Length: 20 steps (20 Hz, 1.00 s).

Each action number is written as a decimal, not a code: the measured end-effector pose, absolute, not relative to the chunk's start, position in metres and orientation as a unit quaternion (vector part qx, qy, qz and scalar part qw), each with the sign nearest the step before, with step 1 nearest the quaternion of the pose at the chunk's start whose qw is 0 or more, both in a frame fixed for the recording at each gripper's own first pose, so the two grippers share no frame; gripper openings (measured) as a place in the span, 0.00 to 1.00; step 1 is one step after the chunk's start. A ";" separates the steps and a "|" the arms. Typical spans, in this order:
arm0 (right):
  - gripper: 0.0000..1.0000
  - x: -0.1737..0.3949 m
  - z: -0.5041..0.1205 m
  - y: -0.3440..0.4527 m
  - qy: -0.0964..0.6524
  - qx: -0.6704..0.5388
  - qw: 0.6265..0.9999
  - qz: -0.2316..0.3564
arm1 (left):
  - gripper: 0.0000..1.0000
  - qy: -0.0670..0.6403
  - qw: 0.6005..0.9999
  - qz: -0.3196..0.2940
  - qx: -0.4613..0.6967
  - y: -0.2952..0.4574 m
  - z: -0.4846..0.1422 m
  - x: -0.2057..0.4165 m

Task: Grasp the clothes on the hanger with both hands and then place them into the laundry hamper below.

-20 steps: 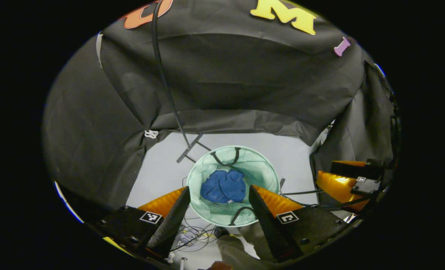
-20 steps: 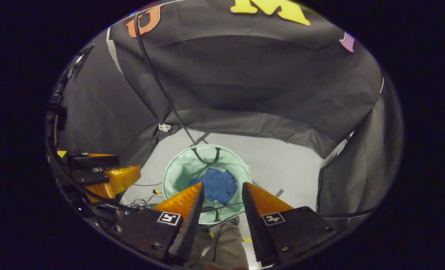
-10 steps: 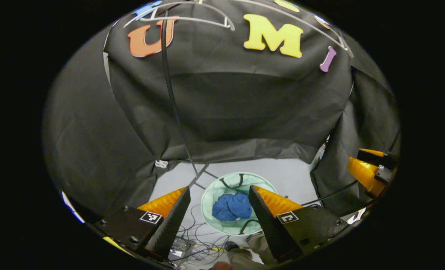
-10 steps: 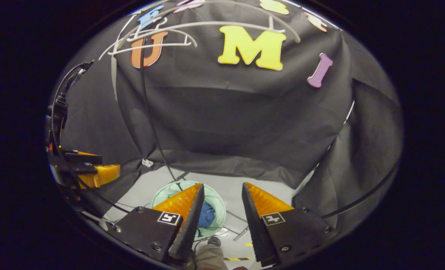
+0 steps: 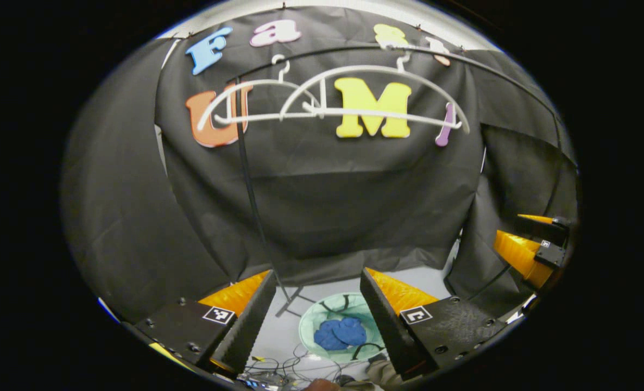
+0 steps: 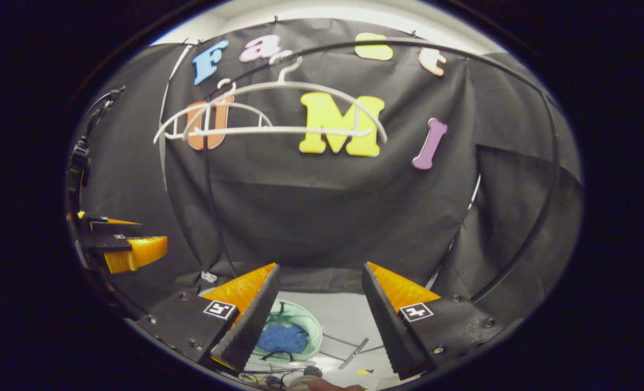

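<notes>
Clothes [image 5: 340, 333], a blue bundle, are lying inside the green hamper [image 5: 311, 331] on the floor, near the rack's foot. Both the left gripper [image 5: 317, 282] and right gripper [image 6: 320, 277] are hanging above it with fingers spread, holding nothing. Two white hangers [image 5: 333, 108] are hanging bare on the far rail.

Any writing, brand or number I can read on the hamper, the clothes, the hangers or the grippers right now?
laundry hamper: no text to be seen.
blue clothes: no text to be seen.
white hangers: no text to be seen.
left gripper: square black-and-white markers, a coded pattern, not words.
right gripper: the same kind of marker, no words.
</notes>
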State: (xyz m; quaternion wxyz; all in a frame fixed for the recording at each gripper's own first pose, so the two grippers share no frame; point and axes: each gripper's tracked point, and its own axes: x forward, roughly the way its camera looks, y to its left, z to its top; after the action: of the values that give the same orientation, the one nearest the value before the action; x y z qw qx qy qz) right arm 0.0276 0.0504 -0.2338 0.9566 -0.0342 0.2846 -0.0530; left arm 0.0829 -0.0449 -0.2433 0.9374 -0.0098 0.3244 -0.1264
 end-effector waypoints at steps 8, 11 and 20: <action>1.00 0.003 -0.089 0.036 0.125 -0.026 0.990 -0.053 | 1.00 0.138 0.984 -0.108 -0.017 -0.024 -0.113 0.071; 1.00 -0.015 -0.053 0.028 0.081 -0.020 0.996 -0.033 | 1.00 0.094 0.992 -0.083 -0.021 -0.020 -0.097 0.055; 0.96 -0.086 0.005 -0.011 0.026 -0.019 0.999 0.006 | 1.00 0.011 0.999 -0.021 -0.032 -0.030 -0.050 0.014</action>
State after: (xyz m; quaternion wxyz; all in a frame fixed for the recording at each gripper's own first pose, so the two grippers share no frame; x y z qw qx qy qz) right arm -0.0857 -0.0111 0.0050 0.9995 -0.0194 0.0256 0.0059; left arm 0.0145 -0.0304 -0.0500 0.9992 -0.0324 0.0112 -0.0208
